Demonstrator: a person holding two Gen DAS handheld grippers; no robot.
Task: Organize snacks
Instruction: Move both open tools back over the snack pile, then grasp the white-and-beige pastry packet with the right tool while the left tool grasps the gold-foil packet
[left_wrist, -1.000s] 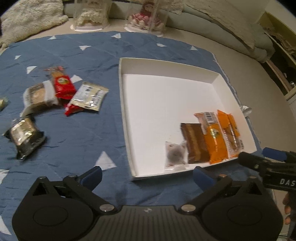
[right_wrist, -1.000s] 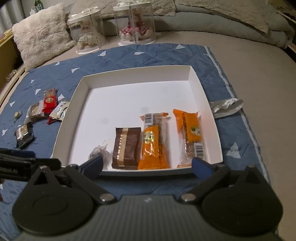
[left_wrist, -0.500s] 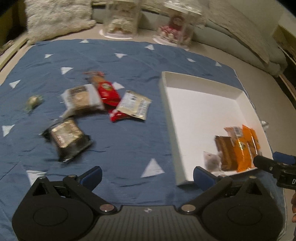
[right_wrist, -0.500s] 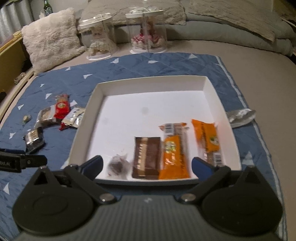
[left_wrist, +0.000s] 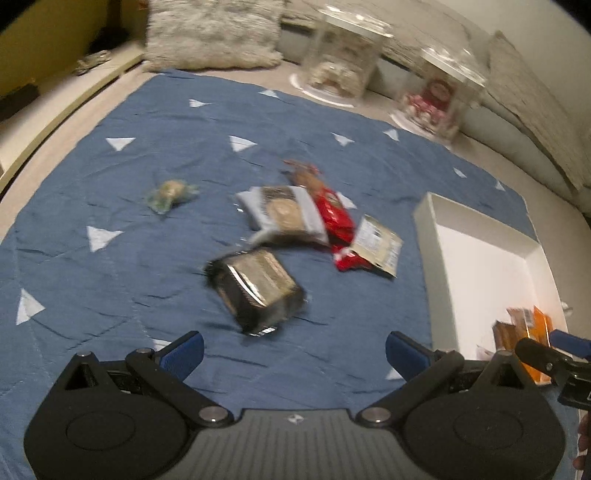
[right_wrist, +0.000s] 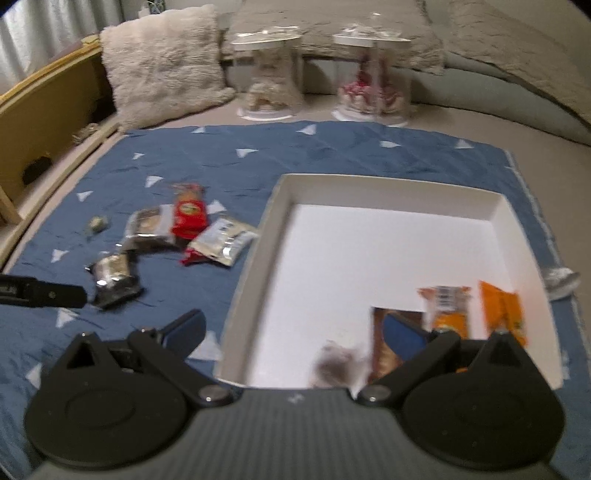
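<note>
Left claw (left_wrist: 293, 349) spread wide, empty — dark snack packet (left_wrist: 256, 290) seen just ahead, long axis angled right; right claw (right_wrist: 295, 334) farther.

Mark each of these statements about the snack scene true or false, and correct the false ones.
1. The white cardboard tray holds two orange snack packets. True.
2. The left gripper grips the black foil snack pack. False: its jaws are open and empty, with the pack lying ahead on the blue quilted mat.
3. The red snack wrapper lies inside the tray. False: it lies on the mat, left of the tray.
4. The right gripper is open. True.
5. The brown chocolate-coloured packet lies in the tray beside an orange packet. True.
</note>
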